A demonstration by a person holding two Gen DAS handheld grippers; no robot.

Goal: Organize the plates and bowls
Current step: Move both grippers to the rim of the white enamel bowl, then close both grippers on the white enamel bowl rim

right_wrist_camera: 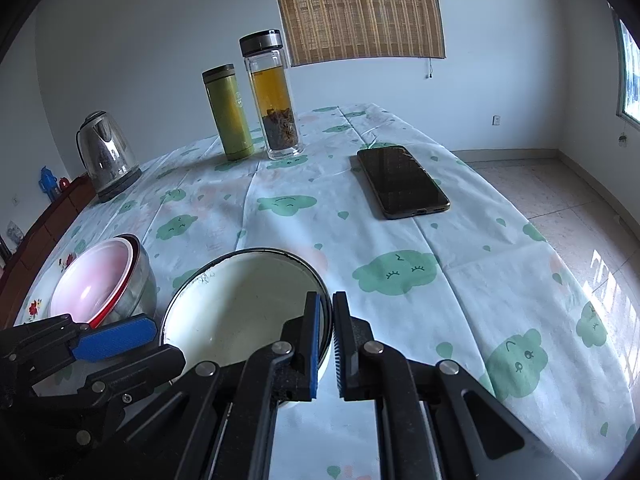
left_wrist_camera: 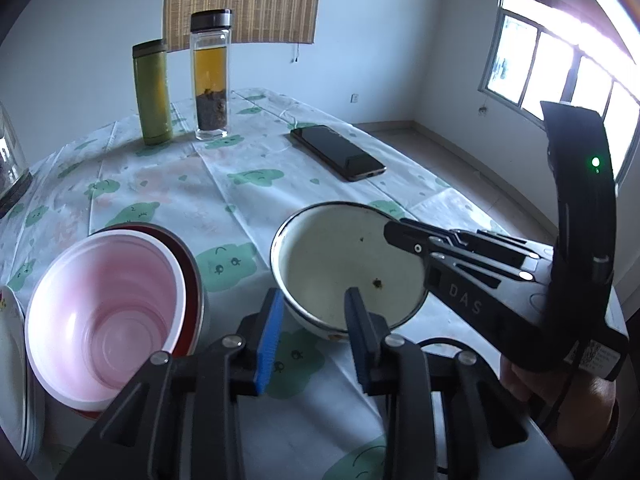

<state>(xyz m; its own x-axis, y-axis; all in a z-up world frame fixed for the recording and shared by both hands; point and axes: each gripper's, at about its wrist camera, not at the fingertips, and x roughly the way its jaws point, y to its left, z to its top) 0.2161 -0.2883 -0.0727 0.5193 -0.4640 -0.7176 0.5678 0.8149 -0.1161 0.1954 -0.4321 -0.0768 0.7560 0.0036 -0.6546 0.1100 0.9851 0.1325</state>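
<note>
A white enamel bowl [left_wrist_camera: 344,264] with a dark rim stands on the tablecloth near the table's front. My right gripper [right_wrist_camera: 327,340] is shut on its right rim, one pad inside and one outside; in the left wrist view the right gripper [left_wrist_camera: 404,240] comes in from the right. My left gripper [left_wrist_camera: 316,320] straddles the bowl's near-left rim, right finger inside and blue pad outside, with a gap still showing. To the left a pink bowl [left_wrist_camera: 108,304] sits nested in a red-lined steel bowl [right_wrist_camera: 140,288]. White plates [left_wrist_camera: 12,360] are stacked at the far left edge.
A dark phone [right_wrist_camera: 402,182] lies flat beyond the bowl on the right. A green flask [right_wrist_camera: 230,114] and a glass tea bottle [right_wrist_camera: 274,96] stand at the back, a steel kettle [right_wrist_camera: 106,156] at the back left. The table drops off to the floor on the right.
</note>
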